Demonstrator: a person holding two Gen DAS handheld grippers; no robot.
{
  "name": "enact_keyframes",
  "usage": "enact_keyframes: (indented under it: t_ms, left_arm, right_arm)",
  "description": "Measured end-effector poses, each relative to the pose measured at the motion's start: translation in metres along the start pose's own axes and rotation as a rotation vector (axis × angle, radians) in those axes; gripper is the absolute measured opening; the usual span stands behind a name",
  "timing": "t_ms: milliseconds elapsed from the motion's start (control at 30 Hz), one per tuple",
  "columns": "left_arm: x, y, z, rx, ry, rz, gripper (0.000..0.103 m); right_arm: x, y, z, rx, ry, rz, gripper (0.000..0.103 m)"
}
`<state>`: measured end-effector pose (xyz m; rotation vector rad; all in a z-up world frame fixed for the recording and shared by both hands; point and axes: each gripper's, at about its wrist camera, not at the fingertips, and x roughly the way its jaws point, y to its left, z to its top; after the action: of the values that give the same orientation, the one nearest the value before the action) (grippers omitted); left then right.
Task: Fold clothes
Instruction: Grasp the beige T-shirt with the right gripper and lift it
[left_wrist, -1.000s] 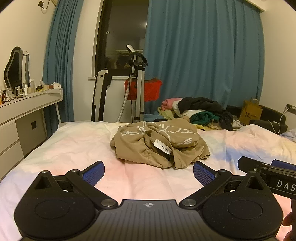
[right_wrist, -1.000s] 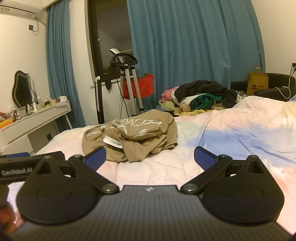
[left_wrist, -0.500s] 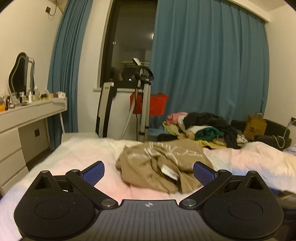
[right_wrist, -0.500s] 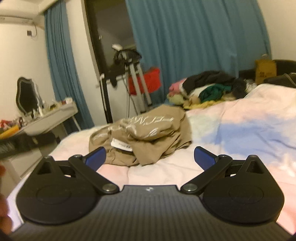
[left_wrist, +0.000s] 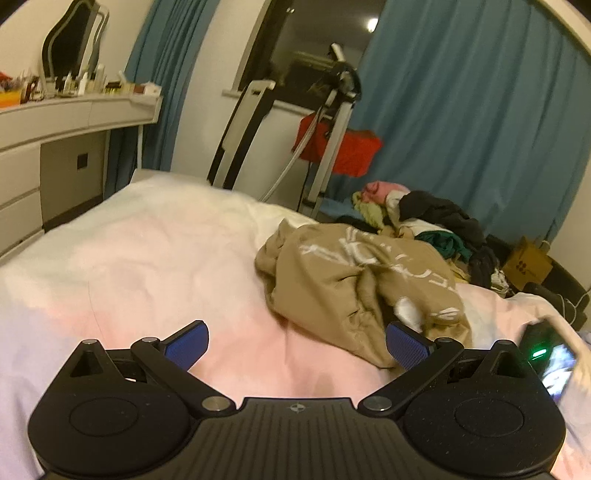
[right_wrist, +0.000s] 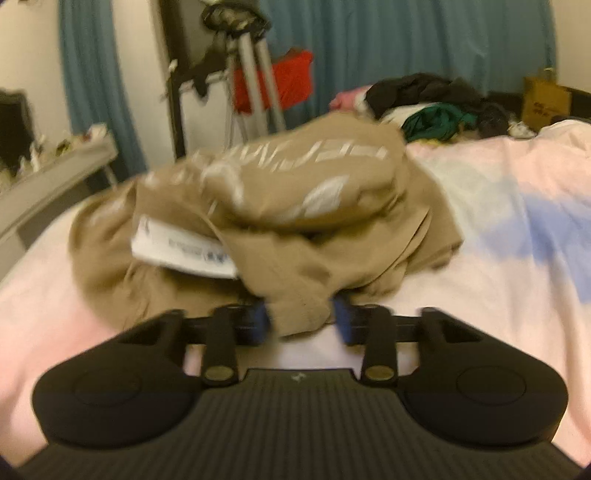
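Observation:
A crumpled tan garment (left_wrist: 354, 280) with white lettering and a white label lies on the pink bedspread (left_wrist: 147, 258). My left gripper (left_wrist: 297, 343) is open and empty, low over the bed, with the garment's near edge just beyond its right fingertip. In the right wrist view the same tan garment (right_wrist: 280, 206) fills the middle, blurred by motion. My right gripper (right_wrist: 300, 320) has its jaws closed in on a fold of the garment's near edge, the cloth bunched between the blue pads.
A pile of mixed clothes (left_wrist: 424, 218) lies at the far end of the bed. A white dresser (left_wrist: 48, 147) stands on the left. A metal stand with a red bag (left_wrist: 332, 144) and blue curtains are behind. A lit phone screen (left_wrist: 554, 365) shows at the right.
My right gripper moved forward to the garment and closed from wide open onto its near fold. My left gripper dropped lower and shifted left, staying open.

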<state>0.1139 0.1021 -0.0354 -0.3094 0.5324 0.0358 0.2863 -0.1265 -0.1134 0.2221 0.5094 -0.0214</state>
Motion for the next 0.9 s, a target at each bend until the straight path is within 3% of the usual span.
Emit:
enact_keyframes:
  t_ms: [133, 467, 700, 900]
  left_arm:
    - [0.005, -0.005, -0.006, -0.014, 0.016, -0.012, 0.103]
    - [-0.026, -0.043, -0.014, 0.117, -0.061, -0.128, 0.103]
    - [-0.070, -0.078, -0.043, 0.270, -0.089, -0.283, 0.103]
    - [-0.093, -0.106, -0.069, 0.307, -0.199, -0.272, 0.103]
  right_arm:
    - [-0.026, -0.012, 0.019, 0.033, -0.097, 0.004, 0.013]
    - [-0.174, -0.005, 0.069, -0.164, -0.342, 0.137, 0.011]
    - [-0.265, 0.009, 0.081, -0.191, -0.415, 0.214, 0.011]
    - [-0.319, 0.004, 0.080, -0.159, -0.473, 0.280, 0.011]
